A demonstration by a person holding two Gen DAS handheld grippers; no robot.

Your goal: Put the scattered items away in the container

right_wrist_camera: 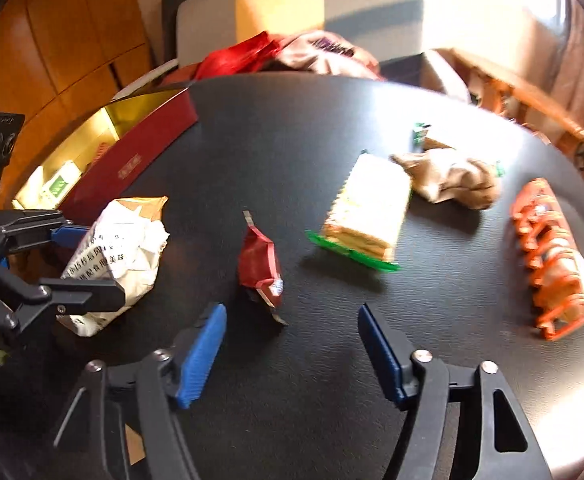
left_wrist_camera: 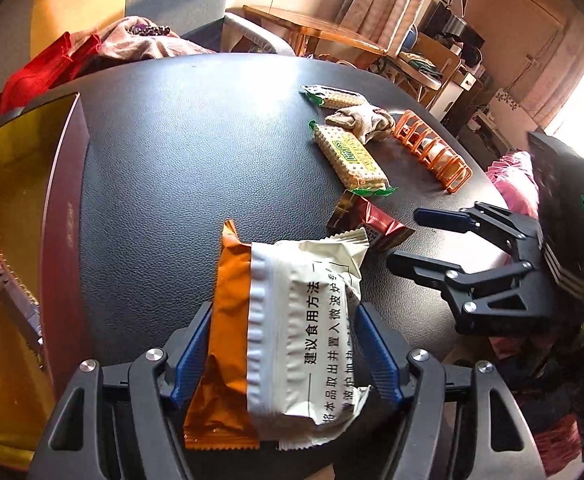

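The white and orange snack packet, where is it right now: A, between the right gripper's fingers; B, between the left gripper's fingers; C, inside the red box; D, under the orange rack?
B: the white and orange snack packet sits between the left gripper's blue pads.

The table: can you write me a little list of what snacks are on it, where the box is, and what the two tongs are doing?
table: dark round top
box: red, gold inside, at the table's edge, already holding some items
left tongs: around the white and orange packet; grip not clear
right tongs: open, empty, just short of the small red packet
cracker packs: one big, one smaller behind
crumpled brown item: beside the crackers
orange cage-like item: far side from the box
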